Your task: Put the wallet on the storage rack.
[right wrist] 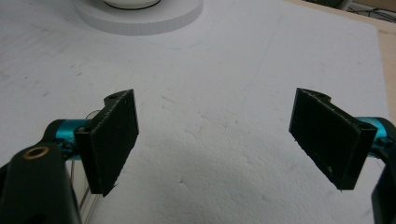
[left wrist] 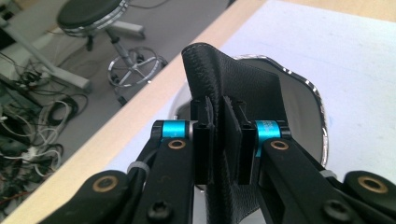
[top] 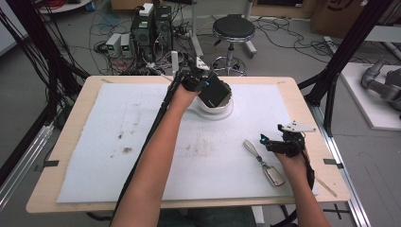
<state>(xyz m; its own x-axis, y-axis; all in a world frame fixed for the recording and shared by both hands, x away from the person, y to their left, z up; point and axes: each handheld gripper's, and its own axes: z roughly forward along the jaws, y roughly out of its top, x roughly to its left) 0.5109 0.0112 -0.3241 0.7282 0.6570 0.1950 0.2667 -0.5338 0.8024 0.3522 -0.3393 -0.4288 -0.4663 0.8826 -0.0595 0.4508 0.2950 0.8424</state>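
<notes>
Two tongs are at work over the surface [top: 71, 142], which is covered by a white sheet [top: 142, 151]. The left tongs [top: 204, 81] are clenched on a black leather wallet [left wrist: 233, 84]; in the left gripper view the pads press its edge from both sides, and the wallet stands upright between them. The wallet sits over a metal bowl [left wrist: 308, 107] that rests on a white round base [top: 215, 112] near the far edge of the sheet. The right tongs [top: 267, 143] are released, jaws spread wide with only bare sheet between them, near the right edge. Just beside them lies a car key with a grey strap [top: 265, 163], flat on the sheet, untouched.
</notes>
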